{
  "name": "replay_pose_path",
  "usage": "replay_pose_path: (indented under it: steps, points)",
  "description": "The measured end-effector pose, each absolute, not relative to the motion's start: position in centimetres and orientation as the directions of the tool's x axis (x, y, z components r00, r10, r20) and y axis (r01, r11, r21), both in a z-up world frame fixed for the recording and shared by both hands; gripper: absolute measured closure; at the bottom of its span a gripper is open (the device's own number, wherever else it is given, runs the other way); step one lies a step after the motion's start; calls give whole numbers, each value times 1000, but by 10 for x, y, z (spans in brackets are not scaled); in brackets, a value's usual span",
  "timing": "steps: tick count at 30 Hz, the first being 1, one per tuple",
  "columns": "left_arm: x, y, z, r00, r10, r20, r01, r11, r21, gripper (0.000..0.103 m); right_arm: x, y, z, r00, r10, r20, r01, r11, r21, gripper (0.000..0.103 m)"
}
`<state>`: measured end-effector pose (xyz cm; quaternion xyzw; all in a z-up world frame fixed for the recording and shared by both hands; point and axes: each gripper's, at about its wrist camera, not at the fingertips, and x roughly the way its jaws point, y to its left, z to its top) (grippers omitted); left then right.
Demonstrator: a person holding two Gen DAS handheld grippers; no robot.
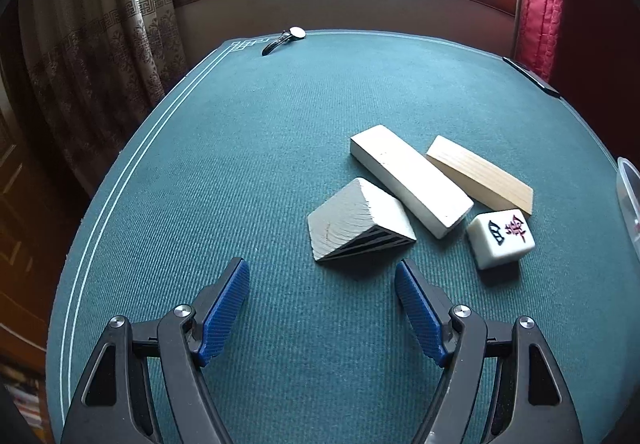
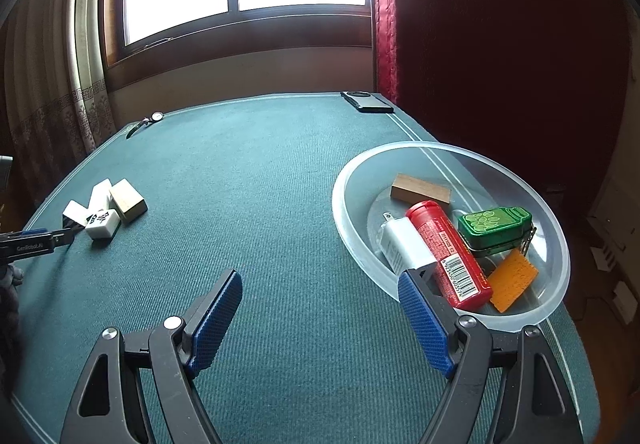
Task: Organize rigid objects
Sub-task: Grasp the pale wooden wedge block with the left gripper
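**Wedge just ahead of our left jaws**

Our left gripper (image 1: 322, 296) hangs wide open over the green table (image 1: 224, 172) with nothing between its blue pads (image 1: 226, 308). The grey wedge (image 1: 354, 222) lies just ahead and a little right of the jaw centre, thin edge pointing right, not yet touched. Beyond it the white block (image 1: 412, 180) and the pale wood block (image 1: 478, 174) lie side by side, long axes running from far left to near right, and a mahjong tile (image 1: 500, 238) sits at their near ends. We judge the wedge the likeliest next pick, and the left hand is clearly the nearer one.

Our right gripper (image 2: 320, 308) is also spread wide and empty, hovering beside the near left rim of the clear bowl (image 2: 352, 228) at the table's right edge. The bowl already holds a brown block (image 2: 420, 193), a red tube (image 2: 450, 256), a green tin (image 2: 494, 230), an orange piece (image 2: 512, 280) and a white plug (image 2: 402, 248).

A watch (image 1: 286, 38) rests at the far left corner, a phone (image 2: 366, 102) at the far right corner. Behind are a window, a patterned curtain and a red drape.
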<state>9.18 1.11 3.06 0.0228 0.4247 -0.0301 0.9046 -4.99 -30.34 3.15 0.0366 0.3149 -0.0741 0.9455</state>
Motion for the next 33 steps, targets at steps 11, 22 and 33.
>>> replay_pose_path:
  steps: [11,22,33]
  points:
    - [119,8,32,645,-19,-764,100,993,60,26,-43,-292,28,776,-81,-626,133,991,36,19]
    - [138,3,30,643,-94,-760,162,987,15,26,-29,-265,26,757,4,-654,45,997,58,19]
    - [137,13,33,648,-174,-741,184,981,-69,68,1,-221,25,704,152,-694,-71,987,144,19]
